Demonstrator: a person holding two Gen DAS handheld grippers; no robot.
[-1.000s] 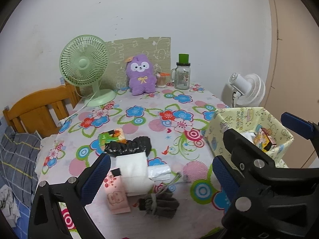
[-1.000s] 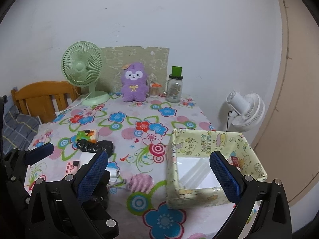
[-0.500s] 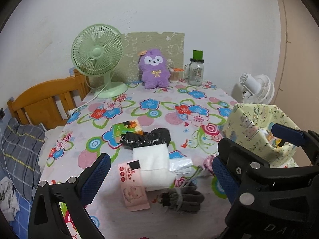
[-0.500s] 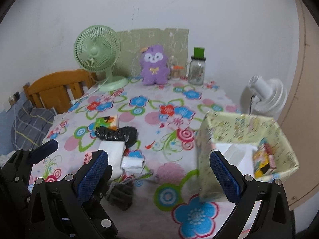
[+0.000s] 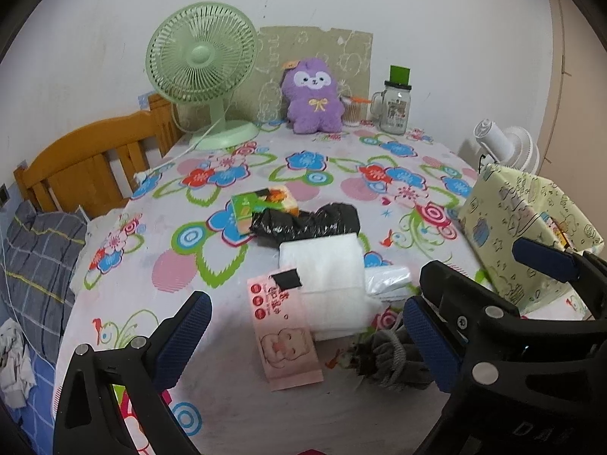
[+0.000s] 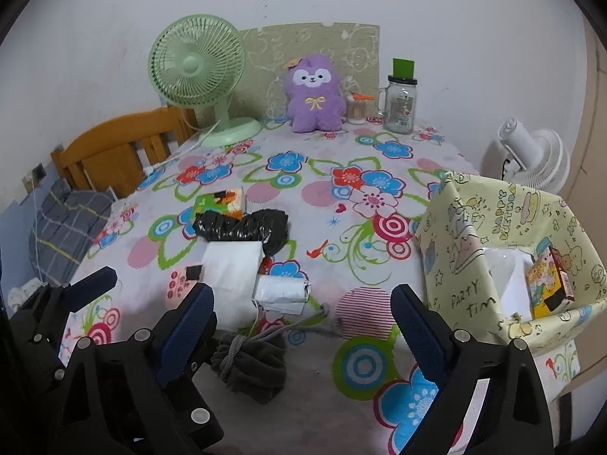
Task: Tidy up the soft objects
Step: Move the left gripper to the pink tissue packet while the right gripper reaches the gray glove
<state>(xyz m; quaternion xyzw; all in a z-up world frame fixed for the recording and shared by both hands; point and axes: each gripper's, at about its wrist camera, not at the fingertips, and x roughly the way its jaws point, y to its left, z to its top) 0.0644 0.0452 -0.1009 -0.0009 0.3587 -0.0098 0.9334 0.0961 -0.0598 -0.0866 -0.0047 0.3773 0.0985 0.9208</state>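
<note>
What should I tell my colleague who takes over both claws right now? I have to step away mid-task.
Left claw: open, empty, above the pink tissue pack.
Right claw: empty, jaws closing a little, nothing between them, over the grey pouch.
On the table: white tissue pack, small white packet, black bag, orange-green pack.
Done: the yellow box already holds a white pack and a cartoon carton.
Left: the loose soft items probably go into that box.

The pale yellow cartoon-printed paper box (image 6: 474, 265) reads "HAPPY BIRTHDAY" along its far inner wall and "PARTY TIM" on its near wall; other print is illegible.
</note>
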